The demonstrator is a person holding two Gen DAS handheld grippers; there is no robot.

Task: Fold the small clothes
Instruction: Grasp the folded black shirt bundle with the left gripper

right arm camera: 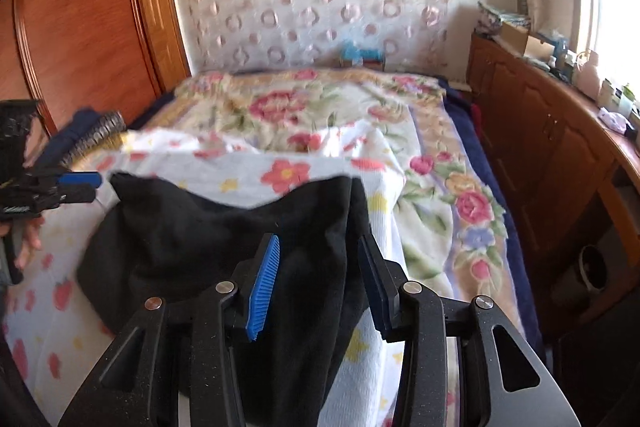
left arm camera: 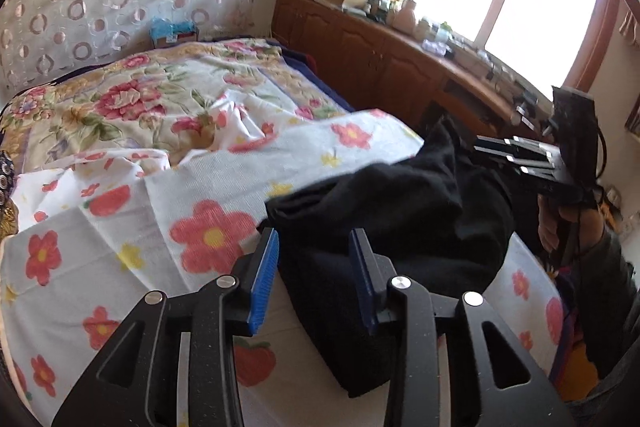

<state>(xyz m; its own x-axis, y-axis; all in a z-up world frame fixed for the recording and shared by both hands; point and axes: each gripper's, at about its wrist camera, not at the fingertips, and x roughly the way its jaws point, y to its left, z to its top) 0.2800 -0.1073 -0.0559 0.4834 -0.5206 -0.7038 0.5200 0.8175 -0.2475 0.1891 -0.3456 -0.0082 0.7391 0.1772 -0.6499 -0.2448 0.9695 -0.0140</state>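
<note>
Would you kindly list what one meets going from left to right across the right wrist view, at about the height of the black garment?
Left hand-held gripper → black garment → flowered blanket → wooden cabinet.

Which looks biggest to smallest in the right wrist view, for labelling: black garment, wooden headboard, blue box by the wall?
1. Black fabric garment, though nearness to the camera inflates it.
2. Orange-brown wooden headboard.
3. Small blue box.
</note>
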